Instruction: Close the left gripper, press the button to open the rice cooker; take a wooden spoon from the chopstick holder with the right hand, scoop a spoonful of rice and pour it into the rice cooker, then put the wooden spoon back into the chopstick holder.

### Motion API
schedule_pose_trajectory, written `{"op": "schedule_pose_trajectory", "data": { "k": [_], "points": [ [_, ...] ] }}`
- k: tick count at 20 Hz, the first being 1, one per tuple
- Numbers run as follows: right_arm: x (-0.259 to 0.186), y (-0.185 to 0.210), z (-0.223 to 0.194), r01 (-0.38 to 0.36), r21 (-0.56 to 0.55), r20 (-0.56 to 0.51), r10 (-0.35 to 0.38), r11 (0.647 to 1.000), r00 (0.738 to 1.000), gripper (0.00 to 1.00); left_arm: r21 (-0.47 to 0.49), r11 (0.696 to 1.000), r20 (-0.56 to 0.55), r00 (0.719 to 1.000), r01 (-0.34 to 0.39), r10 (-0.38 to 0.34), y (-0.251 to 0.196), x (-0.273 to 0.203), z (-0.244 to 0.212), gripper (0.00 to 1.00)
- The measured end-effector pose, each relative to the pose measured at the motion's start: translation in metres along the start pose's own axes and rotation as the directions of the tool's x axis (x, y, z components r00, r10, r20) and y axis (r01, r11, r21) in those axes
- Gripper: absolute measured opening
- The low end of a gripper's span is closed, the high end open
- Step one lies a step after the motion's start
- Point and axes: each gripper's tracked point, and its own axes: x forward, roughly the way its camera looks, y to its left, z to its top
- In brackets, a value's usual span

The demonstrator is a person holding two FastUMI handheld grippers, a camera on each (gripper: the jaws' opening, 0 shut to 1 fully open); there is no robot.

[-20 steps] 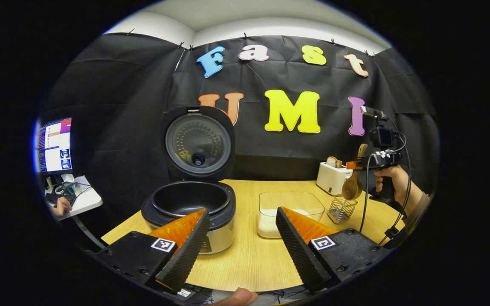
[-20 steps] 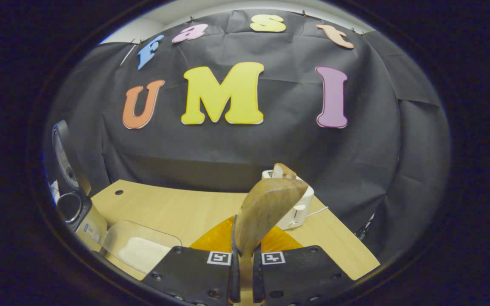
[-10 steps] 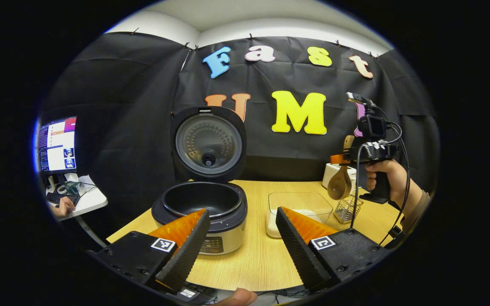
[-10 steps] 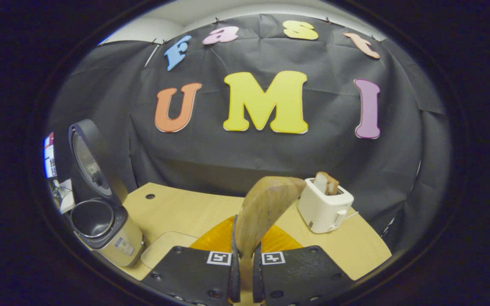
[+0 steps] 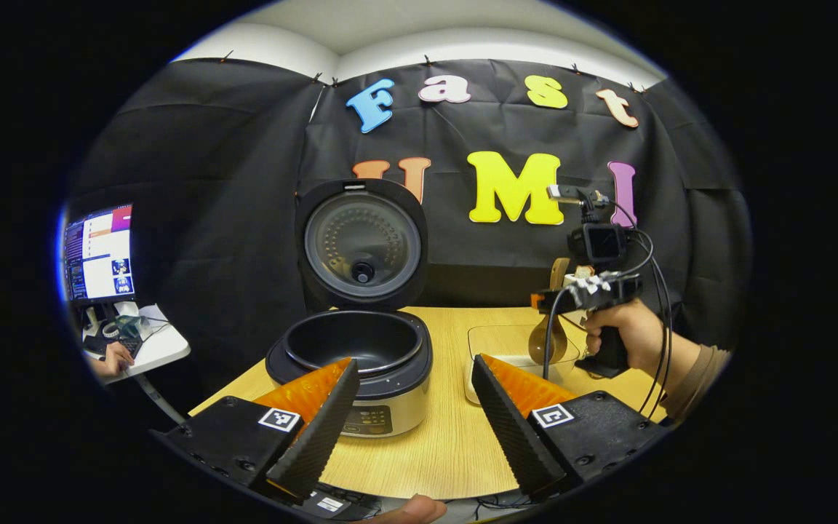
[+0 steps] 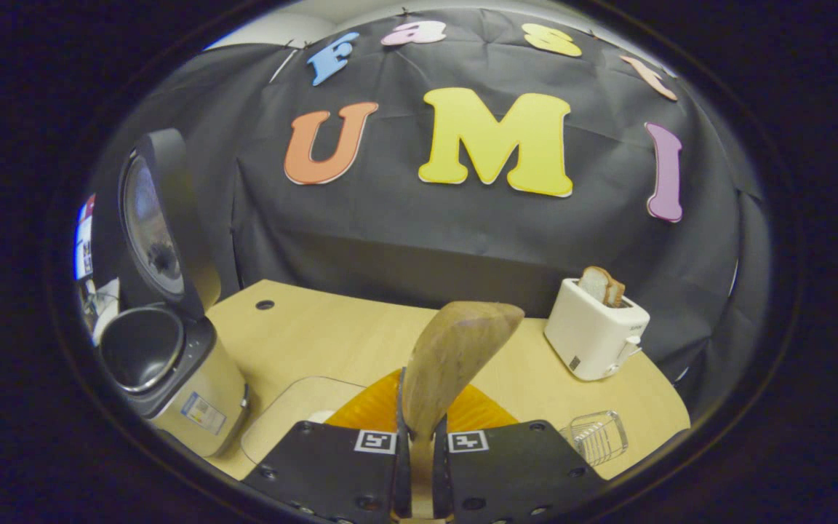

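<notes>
- the rice cooker [image 5: 350, 364] stands on the bench [image 5: 448, 444] with its lid [image 5: 361, 244] swung up and the dark inner pot bare, so the button step looks done.
- the left hand-held gripper [image 5: 412, 407] hangs low at the near edge of the bench, its two ridged fingers spread wide apart with nothing between them. i'd say it has no job just now.
- the right hand-held gripper [image 6: 419, 466] is clamped on the handle of the wooden spoon [image 6: 452, 364]; both fingers press the wood, and the bowl of the spoon rises up ahead of the camera.
- from the left gripper view the right hand [image 5: 626, 335] holds that tool above the clear rice container [image 5: 513, 349], with the spoon's bowl hanging down over it.
- the white rice lies low in that container, which sits just beside the cooker, on its right as i face it.
- the wire chopstick holder [image 6: 597, 437] stands empty of the spoon, near the white toaster [image 6: 593, 331] at the far right of the bench.
- so the step in hand, as i judge it, is the scoop: spoon fetched, rice not yet taken.
- the next move calls for lowering the spoon into the rice, turning the bowl so it bites under the grains, then lifting level.
- after that comes a short carry across to the open pot; any tilt on the way would spill grains onto the bench.
</notes>
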Motion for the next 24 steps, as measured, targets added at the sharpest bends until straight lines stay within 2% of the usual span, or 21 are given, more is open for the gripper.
{"op": "schedule_pose_trajectory", "data": {
  "k": [2,5,8,9,10,13,14,15,19,24],
  "points": [
    [0.007,0.004,-0.008,0.017,-0.047,0.000,-0.017,0.999,1.000,0.09,-0.016,1.000,-0.003,1.000,0.016,-0.016,-0.002,0.001,0.000,0.99],
    [0.011,0.006,-0.017,0.036,-0.074,-0.010,-0.037,0.997,0.999,0.11,-0.015,1.000,-0.004,1.000,0.012,-0.012,0.005,0.000,0.000,0.99],
    [0.012,-0.006,-0.021,0.124,-0.124,-0.002,-0.125,0.985,0.992,0.11,-0.021,1.000,-0.015,1.000,0.013,-0.013,0.008,0.002,-0.004,0.99],
    [0.013,-0.009,-0.023,0.146,-0.138,0.003,-0.147,0.980,0.989,0.11,-0.015,1.000,-0.019,1.000,0.013,-0.013,0.009,0.002,-0.005,0.96],
    [0.013,-0.007,-0.028,0.147,-0.144,-0.007,-0.150,0.979,0.989,0.11,-0.006,1.000,-0.023,1.000,0.012,-0.012,0.010,0.003,-0.005,1.00],
    [0.010,0.007,-0.035,0.139,-0.130,-0.021,-0.143,0.982,0.990,0.11,0.023,1.000,-0.023,1.000,0.013,-0.012,0.008,0.002,-0.006,1.00],
    [0.008,0.017,-0.037,0.125,-0.124,-0.030,-0.130,0.984,0.991,0.11,0.029,0.999,-0.021,1.000,0.018,-0.018,0.007,0.003,-0.006,0.96],
    [0.006,0.030,-0.040,0.100,-0.113,-0.043,-0.105,0.989,0.994,0.11,0.033,0.999,-0.019,1.000,0.024,-0.023,0.005,0.003,-0.006,1.00],
    [0.005,0.060,-0.046,0.069,-0.095,-0.080,-0.076,0.993,0.994,0.11,0.038,0.999,-0.017,1.000,0.022,-0.021,0.010,0.001,-0.005,0.99],
    [0.004,0.073,-0.045,0.031,0.028,-0.111,-0.028,0.999,0.993,0.12,0.027,0.999,-0.023,1.000,0.017,-0.017,0.014,0.002,-0.007,0.99]
  ]
}}
